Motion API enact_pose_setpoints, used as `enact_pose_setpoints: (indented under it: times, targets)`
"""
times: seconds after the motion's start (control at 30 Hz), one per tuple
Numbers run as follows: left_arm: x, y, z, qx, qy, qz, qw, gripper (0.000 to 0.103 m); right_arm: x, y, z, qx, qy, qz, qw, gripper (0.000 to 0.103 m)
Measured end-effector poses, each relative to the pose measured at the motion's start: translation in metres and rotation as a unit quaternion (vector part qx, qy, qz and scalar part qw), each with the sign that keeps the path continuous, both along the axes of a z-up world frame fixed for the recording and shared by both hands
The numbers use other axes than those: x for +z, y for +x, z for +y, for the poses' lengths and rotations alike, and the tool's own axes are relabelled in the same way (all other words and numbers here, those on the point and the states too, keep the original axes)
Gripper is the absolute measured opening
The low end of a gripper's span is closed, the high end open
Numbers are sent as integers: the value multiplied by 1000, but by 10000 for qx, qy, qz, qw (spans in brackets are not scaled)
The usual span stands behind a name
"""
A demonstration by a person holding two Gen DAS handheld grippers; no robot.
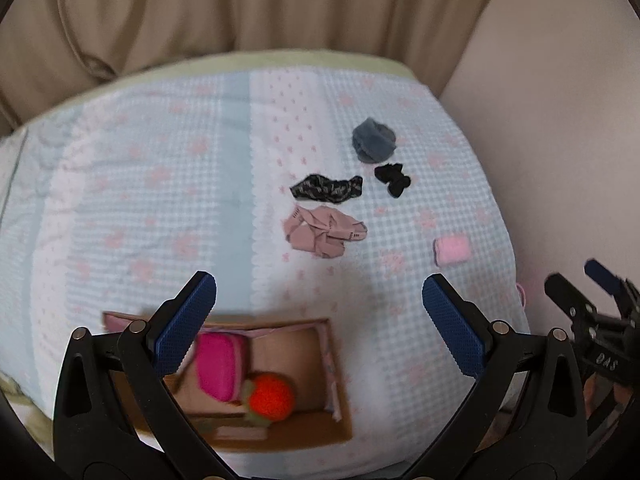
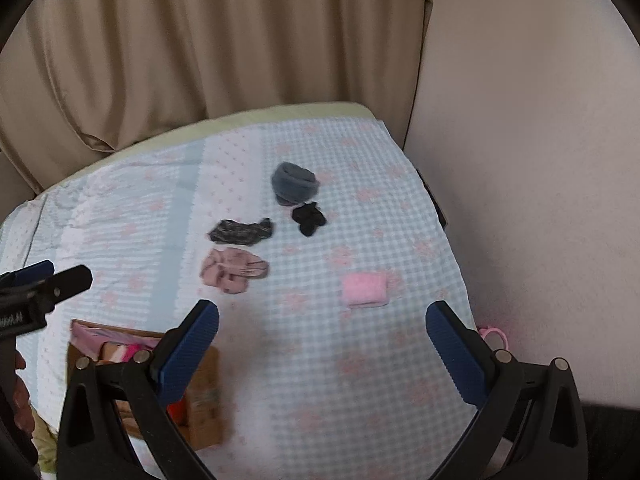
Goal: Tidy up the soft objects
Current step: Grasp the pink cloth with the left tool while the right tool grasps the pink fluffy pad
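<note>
Both pairs of fingers spread wide and empty above the bed (image 2: 360, 380), left gripper (image 1: 319, 312) over the box (image 1: 320, 360), right gripper (image 2: 322, 344) nearer the pink pad (image 2: 365, 289). Pad flat just ahead and slightly right of the right fingers, long axis crosswise to them. Dusty-pink cloth (image 2: 232, 271) farther ahead-left, lying crosswise too.

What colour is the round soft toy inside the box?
Red-orange toy, with a green part; the left wrist view shows it best.
</note>
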State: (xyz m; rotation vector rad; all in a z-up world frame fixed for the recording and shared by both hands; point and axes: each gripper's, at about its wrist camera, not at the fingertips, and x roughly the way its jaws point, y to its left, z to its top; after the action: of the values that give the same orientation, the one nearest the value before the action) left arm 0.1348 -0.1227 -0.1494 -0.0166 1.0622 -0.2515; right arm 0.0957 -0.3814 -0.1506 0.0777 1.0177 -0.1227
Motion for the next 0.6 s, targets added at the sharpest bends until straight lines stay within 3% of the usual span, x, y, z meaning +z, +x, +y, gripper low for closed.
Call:
enact_pose_setpoints:
  times: [0.3,0.6]
  targets:
    - [-89,82,-44,488,-44,861,9951,103,-83,55,-58,36,164,553,9983,103]
    - [-194,149,-66,926,-31,1665,9817,103,-174,98,-98,-53,481,1029,9935,103]
